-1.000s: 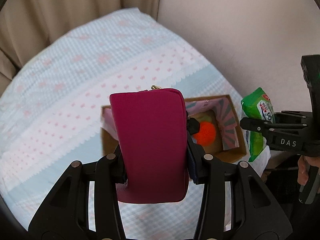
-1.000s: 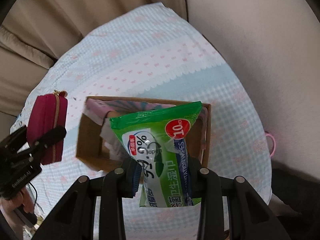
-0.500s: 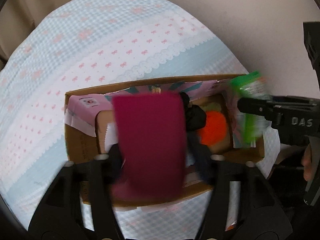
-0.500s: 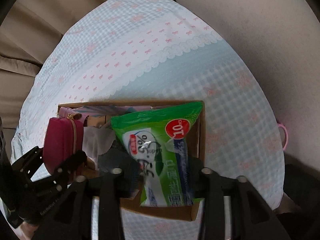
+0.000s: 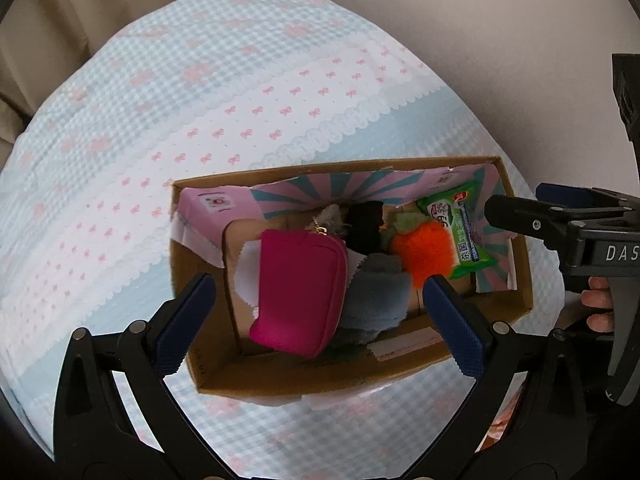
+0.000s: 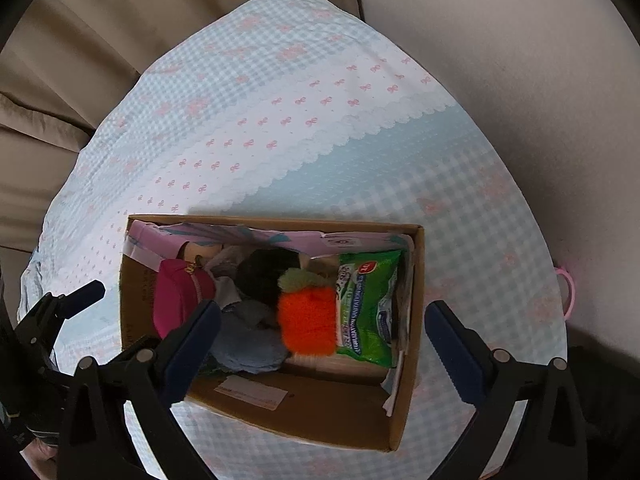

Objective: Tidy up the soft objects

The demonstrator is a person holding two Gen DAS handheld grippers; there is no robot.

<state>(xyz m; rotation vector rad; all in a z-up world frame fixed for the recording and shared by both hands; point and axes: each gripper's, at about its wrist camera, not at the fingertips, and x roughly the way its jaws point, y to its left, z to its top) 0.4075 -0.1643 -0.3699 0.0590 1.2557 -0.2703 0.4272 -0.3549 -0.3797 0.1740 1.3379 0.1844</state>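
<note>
An open cardboard box [image 5: 304, 380] [image 6: 320, 412] stands on the checked cloth. Inside lie a magenta zip pouch [image 5: 300, 288] [image 6: 176, 300], a green wipes pack [image 5: 460, 232] [image 6: 368, 304], an orange fluffy toy [image 5: 424, 252] [image 6: 308, 320], a blue-grey cloth [image 5: 372, 300] [image 6: 248, 344] and a black soft item [image 5: 364, 224] [image 6: 260, 276]. My left gripper [image 5: 316, 316] is open and empty just above the box's near left part. My right gripper [image 6: 320, 344] is open and empty above the box's near edge.
The blue-and-white cloth with pink bows [image 5: 240, 120] [image 6: 320, 120] covers the table. Beige curtains [image 6: 120, 40] hang behind, a plain wall [image 5: 500, 40] is at the right. A pink ring [image 6: 568, 288] lies at the table's right edge.
Both grippers moved over the box and opened. The magenta pouch dropped from the left gripper into the box; the wipes pack dropped from the right gripper into it.
</note>
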